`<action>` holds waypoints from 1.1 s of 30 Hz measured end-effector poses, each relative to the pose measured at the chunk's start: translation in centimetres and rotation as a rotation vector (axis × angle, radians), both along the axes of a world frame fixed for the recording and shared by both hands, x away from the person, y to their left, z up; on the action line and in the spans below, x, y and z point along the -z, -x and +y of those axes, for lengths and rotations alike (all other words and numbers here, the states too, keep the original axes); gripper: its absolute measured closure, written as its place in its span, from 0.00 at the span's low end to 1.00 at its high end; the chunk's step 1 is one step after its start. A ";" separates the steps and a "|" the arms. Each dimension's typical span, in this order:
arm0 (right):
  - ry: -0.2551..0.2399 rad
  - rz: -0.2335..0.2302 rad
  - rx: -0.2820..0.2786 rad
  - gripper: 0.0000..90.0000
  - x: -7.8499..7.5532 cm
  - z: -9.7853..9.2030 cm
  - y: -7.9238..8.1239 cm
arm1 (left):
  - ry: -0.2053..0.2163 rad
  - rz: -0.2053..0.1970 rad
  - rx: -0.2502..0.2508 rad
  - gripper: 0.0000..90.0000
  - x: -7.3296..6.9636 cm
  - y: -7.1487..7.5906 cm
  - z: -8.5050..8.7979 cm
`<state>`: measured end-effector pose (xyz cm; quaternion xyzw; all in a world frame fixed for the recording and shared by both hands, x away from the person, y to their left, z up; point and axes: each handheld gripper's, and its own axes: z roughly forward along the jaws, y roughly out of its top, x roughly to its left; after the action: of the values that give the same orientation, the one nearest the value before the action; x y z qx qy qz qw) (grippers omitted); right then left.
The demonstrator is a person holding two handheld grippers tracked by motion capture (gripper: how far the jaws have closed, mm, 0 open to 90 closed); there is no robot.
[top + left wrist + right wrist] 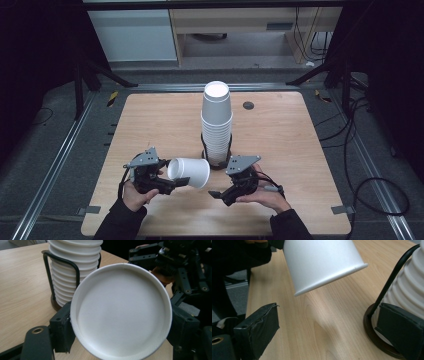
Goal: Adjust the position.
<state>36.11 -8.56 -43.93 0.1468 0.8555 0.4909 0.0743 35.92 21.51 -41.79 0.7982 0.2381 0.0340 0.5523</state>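
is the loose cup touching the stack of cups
Apart. In the right gripper view, bare table shows between the held cup and the stack; the left tongs hold it sideways.

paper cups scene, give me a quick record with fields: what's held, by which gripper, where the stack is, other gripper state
held item: single white paper cup, lying sideways, off the table
holder: left gripper, jaws shut on the cup's base end
cup mouth: faces the right gripper
stack: upside-down cup stack in a black wire holder, mid-table
right gripper: open, holding nothing, beside the holder's base
surface: wooden table
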 end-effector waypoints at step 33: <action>-0.046 0.094 -0.094 0.04 0.6 0.9 0.2 | 0.046 0.018 0.162 0.25 0.1 0.8 -1.4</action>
<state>35.91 -7.71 -44.49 0.1311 0.8525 0.5060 0.0079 35.11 20.15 -41.88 0.8022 0.1786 -0.0234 0.5693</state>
